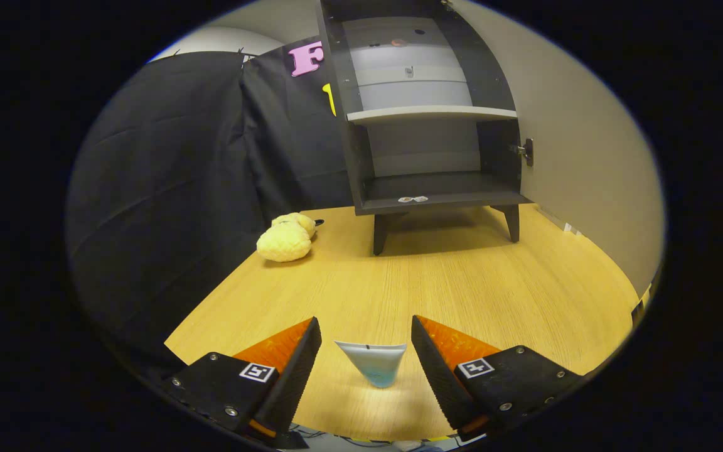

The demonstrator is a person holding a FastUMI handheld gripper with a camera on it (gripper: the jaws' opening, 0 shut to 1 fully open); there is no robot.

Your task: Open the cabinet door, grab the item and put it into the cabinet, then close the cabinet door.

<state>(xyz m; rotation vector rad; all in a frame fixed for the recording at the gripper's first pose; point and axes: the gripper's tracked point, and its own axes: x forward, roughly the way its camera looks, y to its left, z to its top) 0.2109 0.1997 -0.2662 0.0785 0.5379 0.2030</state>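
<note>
A light wooden table (437, 282) stretches beyond the jaws, black cloth (167, 182) draped left, plain beige wall (587, 157) right.

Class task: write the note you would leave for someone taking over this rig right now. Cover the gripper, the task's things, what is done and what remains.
Gripper: open, fingers either side of the small tube, not pressing it.
Tube: on the wooden table, between the fingers.
Cabinet: stands at the table's far end, door already swung open, lower shelf free apart from two small stickers.
A yellow plush toy lies to the cabinet's left.
Done: door open.
Left: close on the tube, place it in the cabinet, shut the door.
</note>
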